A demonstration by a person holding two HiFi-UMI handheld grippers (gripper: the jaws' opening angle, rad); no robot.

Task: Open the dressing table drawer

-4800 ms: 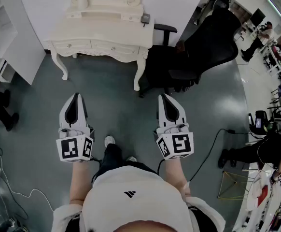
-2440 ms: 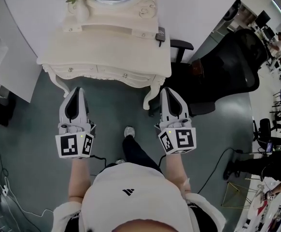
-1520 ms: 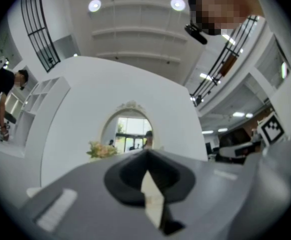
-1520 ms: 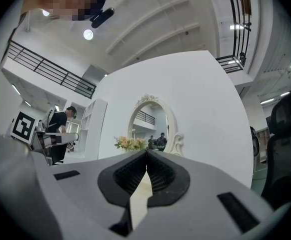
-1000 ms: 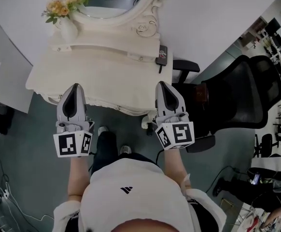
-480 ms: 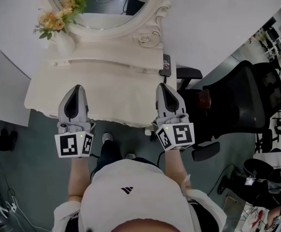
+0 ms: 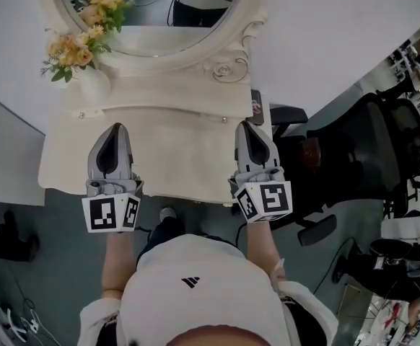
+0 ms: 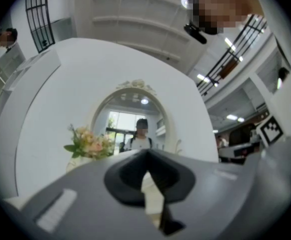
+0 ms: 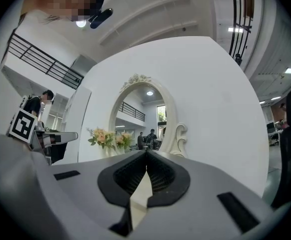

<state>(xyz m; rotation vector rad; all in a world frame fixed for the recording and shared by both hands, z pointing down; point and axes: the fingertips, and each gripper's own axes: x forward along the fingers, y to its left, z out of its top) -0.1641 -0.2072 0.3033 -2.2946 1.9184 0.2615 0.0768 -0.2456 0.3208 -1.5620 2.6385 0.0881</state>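
Observation:
The cream dressing table [image 7: 181, 153] fills the middle of the head view, and its top hides the drawer fronts from above. My left gripper [image 7: 114, 130] hangs over the left part of the tabletop, shut with nothing in it. My right gripper [image 7: 249, 125] is over the right end, also shut and empty. In the left gripper view the left gripper [image 8: 146, 154] points at the oval mirror [image 8: 135, 126]. The right gripper [image 9: 146, 153] faces the same mirror [image 9: 145, 119]. No drawer shows in either gripper view.
A white vase [image 7: 94, 83] of orange flowers [image 7: 80, 38] stands at the table's back left. A small dark device [image 7: 256, 107] lies at the back right edge. A black office chair [image 7: 354, 164] is close on the right. The table's front edge [image 7: 181, 197] lies just ahead of the person's feet.
The person has walked up to the dressing table. Both grippers moved forward from in front of its front edge to over the tabletop, and both stayed shut.

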